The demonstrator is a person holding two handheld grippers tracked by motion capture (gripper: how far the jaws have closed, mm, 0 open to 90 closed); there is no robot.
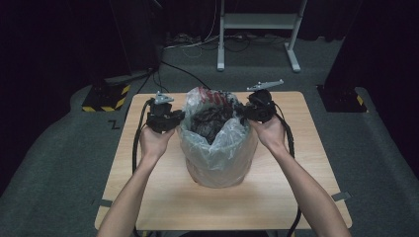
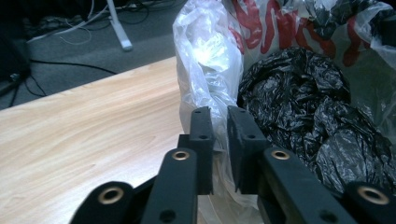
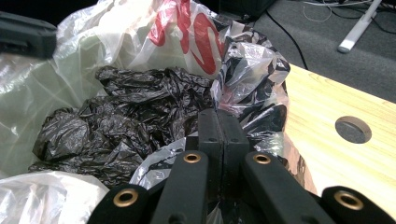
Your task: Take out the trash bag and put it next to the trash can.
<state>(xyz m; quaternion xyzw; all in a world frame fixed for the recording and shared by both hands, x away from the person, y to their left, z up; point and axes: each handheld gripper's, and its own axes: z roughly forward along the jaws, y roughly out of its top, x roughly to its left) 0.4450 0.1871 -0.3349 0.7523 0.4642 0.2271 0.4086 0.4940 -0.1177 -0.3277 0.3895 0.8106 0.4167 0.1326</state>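
A bin lined with a clear plastic bag (image 1: pixel 217 153) stands near the middle of the wooden table (image 1: pixel 163 197), slightly toward the far edge. Inside it lies a crumpled mass of black plastic (image 1: pixel 210 121); behind that, at the far rim, a white bag with red print (image 1: pixel 210 95) sticks up.

Left gripper (image 1: pixel 173 118), held in the person's left hand (image 1: pixel 155 140), sits at the left rim of the liner. In the left gripper view its jaws stand a narrow gap apart with the clear film (image 2: pixel 210 70) running between them; I cannot tell whether they pinch it.

Right gripper (image 1: pixel 247 109), in the right hand (image 1: pixel 269 131), sits at the right rim. In the right gripper view its jaws are pressed flat together, with the liner's edge (image 3: pixel 252 70) bunched right at their tips.

A round hole (image 3: pixel 353 129) shows in the tabletop beside the bag. A white metal stand (image 1: pixel 257 29) is on the floor beyond the table.
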